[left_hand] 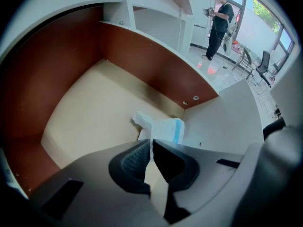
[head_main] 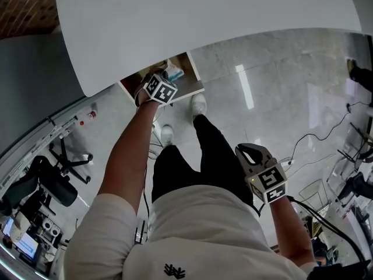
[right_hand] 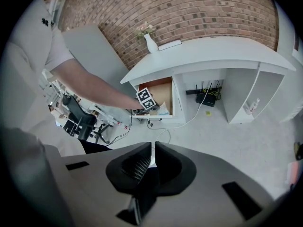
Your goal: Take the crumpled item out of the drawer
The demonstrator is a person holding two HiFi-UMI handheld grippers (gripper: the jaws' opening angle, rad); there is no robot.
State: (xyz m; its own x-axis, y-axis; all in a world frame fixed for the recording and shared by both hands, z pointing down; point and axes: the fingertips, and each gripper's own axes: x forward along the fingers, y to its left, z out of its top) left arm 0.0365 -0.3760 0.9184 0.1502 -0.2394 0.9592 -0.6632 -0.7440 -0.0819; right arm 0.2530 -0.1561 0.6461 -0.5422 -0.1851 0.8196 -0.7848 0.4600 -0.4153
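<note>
Against the corner of brown wall and white panel inside the open drawer point(left_hand: 85, 122), locate the crumpled item point(left_hand: 161, 126): white, with a blue edge, resting on the beige floor just beyond the tips of the left gripper point(left_hand: 151, 148). Note closed jaws on that gripper, only a thin slit between them, no clear hold on the item. Note the right gripper point(right_hand: 153, 151) likewise clenched and empty, held low at the side, well apart from the drawer. Treat as very light, soft and easily crushed, probably paper or thin fabric; expect little slip but possible tearing or snagging. Spread the jaws before closing in. Pinch at the raised, bunched middle, not at the loose blue edge. Lift straight up, clear of the drawer wall.
</note>
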